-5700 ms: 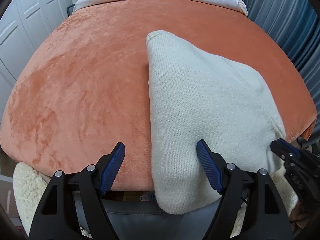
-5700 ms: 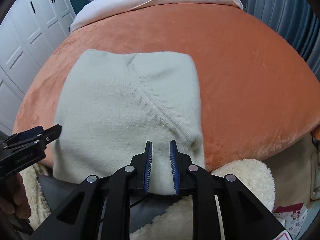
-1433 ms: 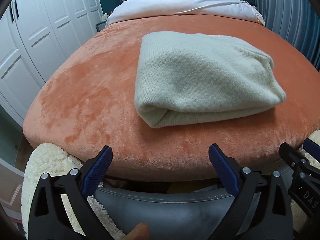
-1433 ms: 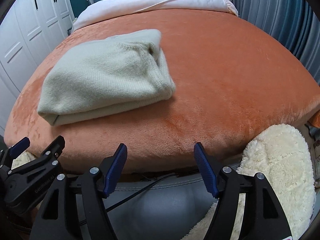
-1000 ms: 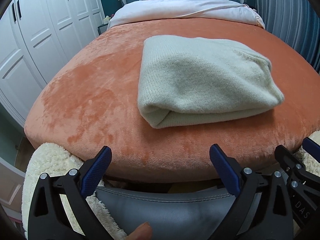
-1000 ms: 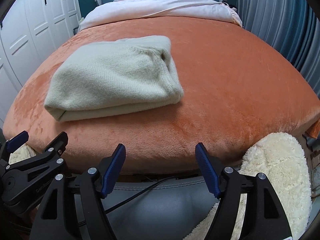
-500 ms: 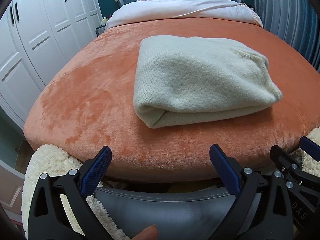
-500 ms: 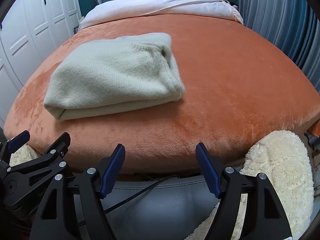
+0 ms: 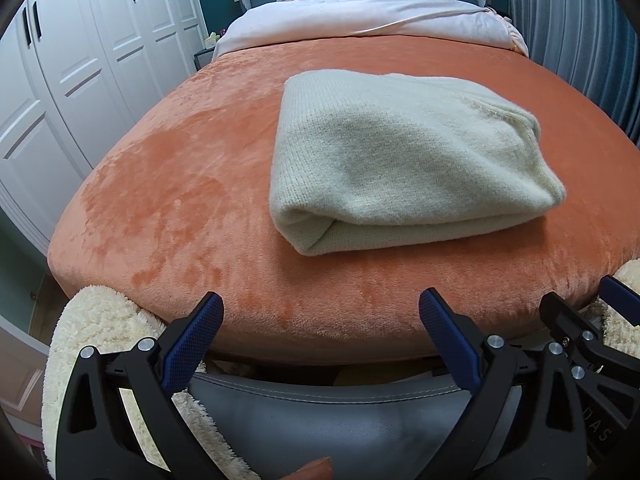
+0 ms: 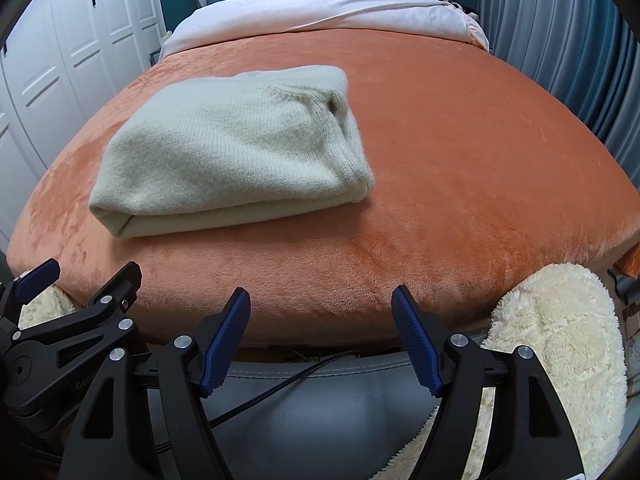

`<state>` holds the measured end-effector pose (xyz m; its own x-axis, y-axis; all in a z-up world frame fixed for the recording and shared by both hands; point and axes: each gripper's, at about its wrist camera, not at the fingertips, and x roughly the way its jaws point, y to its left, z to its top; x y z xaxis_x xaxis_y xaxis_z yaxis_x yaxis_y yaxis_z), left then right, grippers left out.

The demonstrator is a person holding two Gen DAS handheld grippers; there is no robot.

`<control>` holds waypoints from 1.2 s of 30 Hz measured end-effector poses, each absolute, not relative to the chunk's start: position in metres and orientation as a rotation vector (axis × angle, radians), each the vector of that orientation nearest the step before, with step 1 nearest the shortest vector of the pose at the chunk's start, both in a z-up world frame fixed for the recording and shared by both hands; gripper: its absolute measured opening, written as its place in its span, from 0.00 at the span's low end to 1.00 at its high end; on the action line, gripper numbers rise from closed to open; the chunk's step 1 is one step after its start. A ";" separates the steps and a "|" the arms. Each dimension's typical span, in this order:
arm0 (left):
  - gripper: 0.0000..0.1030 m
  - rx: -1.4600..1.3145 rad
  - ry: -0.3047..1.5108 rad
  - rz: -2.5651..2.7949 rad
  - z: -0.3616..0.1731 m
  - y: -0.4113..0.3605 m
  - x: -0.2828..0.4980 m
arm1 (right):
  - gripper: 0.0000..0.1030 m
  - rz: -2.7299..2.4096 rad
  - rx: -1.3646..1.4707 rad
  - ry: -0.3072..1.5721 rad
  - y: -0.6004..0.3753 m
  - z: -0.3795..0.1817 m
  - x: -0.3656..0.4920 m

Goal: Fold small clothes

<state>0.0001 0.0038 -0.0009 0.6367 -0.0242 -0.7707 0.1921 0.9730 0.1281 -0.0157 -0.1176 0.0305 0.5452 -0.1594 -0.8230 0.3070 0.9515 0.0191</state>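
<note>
A cream knitted sweater (image 9: pixel 404 160) lies folded into a thick rectangle on the orange plush blanket (image 9: pixel 180 184); it also shows in the right wrist view (image 10: pixel 236 148). My left gripper (image 9: pixel 320 312) is open and empty, held back from the bed's front edge, apart from the sweater. My right gripper (image 10: pixel 320 308) is open and empty too, level with the bed edge. Each gripper shows at the side of the other's view.
White wardrobe doors (image 9: pixel 80 60) stand at the left. A white duvet (image 9: pixel 360 16) and a blue headboard lie at the far end. Blue curtains (image 10: pixel 568 40) hang at the right. A fluffy cream throw (image 10: pixel 560 344) and a grey seat (image 9: pixel 340 420) sit below the grippers.
5.7 s ago the sweater lay flat, the right gripper shut on its hem. Now it is folded over and both grippers are open and drawn back. Little moved in the last second.
</note>
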 end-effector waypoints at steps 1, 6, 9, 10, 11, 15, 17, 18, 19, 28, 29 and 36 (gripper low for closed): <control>0.93 0.205 0.874 -0.125 -0.001 0.004 0.000 | 0.69 -0.278 0.168 0.957 -0.118 0.030 -0.016; 0.93 0.206 0.875 -0.124 -0.001 0.004 0.000 | 0.69 -0.278 0.168 0.957 -0.118 0.030 -0.016; 0.93 0.206 0.874 -0.124 -0.001 0.004 0.000 | 0.69 -0.280 0.168 0.957 -0.117 0.031 -0.016; 0.93 0.206 0.874 -0.124 -0.001 0.004 0.000 | 0.69 -0.280 0.168 0.957 -0.117 0.031 -0.016; 0.93 0.206 0.874 -0.124 -0.001 0.004 0.000 | 0.69 -0.280 0.168 0.956 -0.117 0.031 -0.016; 0.93 0.205 0.875 -0.124 -0.001 0.004 0.000 | 0.69 -0.283 0.167 0.957 -0.116 0.030 -0.016; 0.93 0.204 0.877 -0.124 -0.001 0.004 0.000 | 0.69 -0.283 0.167 0.957 -0.116 0.030 -0.016; 0.93 0.204 0.877 -0.121 -0.001 0.004 0.000 | 0.69 -0.284 0.167 0.957 -0.116 0.030 -0.016; 0.93 0.202 0.877 -0.121 -0.001 0.004 0.000 | 0.69 -0.283 0.167 0.957 -0.116 0.030 -0.016; 0.93 0.203 0.877 -0.121 -0.001 0.004 0.000 | 0.69 -0.288 0.168 0.959 -0.114 0.030 -0.016; 0.93 0.204 0.877 -0.121 -0.001 0.004 0.000 | 0.69 -0.288 0.169 0.959 -0.114 0.030 -0.016; 0.93 0.196 0.882 -0.121 -0.003 0.006 -0.001 | 0.69 -0.288 0.168 0.960 -0.114 0.030 -0.016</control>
